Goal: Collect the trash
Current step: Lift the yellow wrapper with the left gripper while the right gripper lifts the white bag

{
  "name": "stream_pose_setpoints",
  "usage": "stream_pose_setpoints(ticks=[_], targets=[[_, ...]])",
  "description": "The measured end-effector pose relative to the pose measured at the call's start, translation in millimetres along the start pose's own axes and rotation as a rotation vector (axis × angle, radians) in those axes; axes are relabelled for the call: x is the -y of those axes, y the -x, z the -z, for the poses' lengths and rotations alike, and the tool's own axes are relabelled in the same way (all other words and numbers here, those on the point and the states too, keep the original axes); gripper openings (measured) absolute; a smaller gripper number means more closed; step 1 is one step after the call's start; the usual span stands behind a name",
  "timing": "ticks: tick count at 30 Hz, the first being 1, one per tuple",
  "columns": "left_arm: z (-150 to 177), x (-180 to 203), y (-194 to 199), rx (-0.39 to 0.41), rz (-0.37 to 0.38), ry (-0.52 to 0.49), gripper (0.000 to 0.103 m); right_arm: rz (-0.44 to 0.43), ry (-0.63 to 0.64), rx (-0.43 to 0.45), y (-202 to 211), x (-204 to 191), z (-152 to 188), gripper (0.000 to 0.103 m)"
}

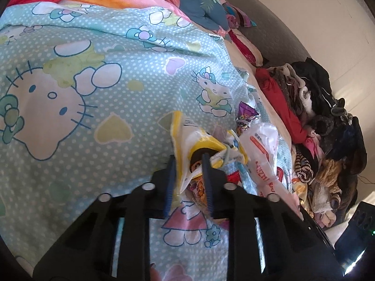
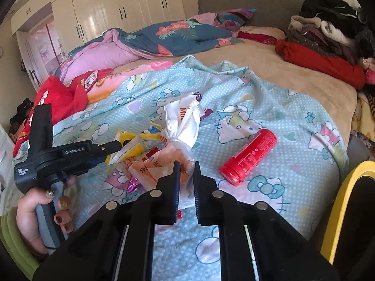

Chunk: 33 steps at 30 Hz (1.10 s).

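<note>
Several pieces of trash lie heaped on a cartoon-cat bedsheet (image 2: 257, 98). In the left wrist view my left gripper (image 1: 189, 162) is shut on a crumpled yellow wrapper (image 1: 204, 144), pinched between its blue pads. The right wrist view shows that gripper (image 2: 112, 150) from the side, on the yellow wrapper (image 2: 131, 145), held by a hand (image 2: 35, 213). My right gripper (image 2: 186, 166) is shut on an orange-and-white plastic bag (image 2: 159, 166). A knotted white bag (image 2: 185, 121) lies just behind it. A red cylindrical can (image 2: 249, 157) lies on its side to the right, apart from both grippers.
A purple snack wrapper (image 1: 246, 114) and the white bag (image 1: 262, 145) lie beyond the left gripper. Piled clothes (image 2: 328, 28) fill the bed's far right; quilts (image 2: 164, 35) lie at the back. A yellow-rimmed bin (image 2: 344, 187) stands at the bed's right edge.
</note>
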<state>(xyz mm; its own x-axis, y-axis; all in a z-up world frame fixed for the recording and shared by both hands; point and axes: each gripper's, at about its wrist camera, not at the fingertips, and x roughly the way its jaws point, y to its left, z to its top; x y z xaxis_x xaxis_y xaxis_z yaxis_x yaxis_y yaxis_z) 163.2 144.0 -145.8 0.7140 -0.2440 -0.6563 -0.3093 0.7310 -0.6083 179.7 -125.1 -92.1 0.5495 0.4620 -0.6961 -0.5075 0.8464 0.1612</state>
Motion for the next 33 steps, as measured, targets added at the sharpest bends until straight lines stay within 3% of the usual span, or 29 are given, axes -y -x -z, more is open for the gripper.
stream_pose_setpoints(ticks=[9,21,33], targets=[[-7,15,20,0.047,0.050,-0.041,0.001,-0.021,0.018,0.046,30,-3,-3,0.009],[-14,56,54,0.131,0.098,-0.144,0.001,0.018,-0.009,0.151,76,11,-11,0.008],[-10,81,71,0.150,0.121,-0.195,0.001,0.040,-0.039,0.215,107,25,-14,0.008]])
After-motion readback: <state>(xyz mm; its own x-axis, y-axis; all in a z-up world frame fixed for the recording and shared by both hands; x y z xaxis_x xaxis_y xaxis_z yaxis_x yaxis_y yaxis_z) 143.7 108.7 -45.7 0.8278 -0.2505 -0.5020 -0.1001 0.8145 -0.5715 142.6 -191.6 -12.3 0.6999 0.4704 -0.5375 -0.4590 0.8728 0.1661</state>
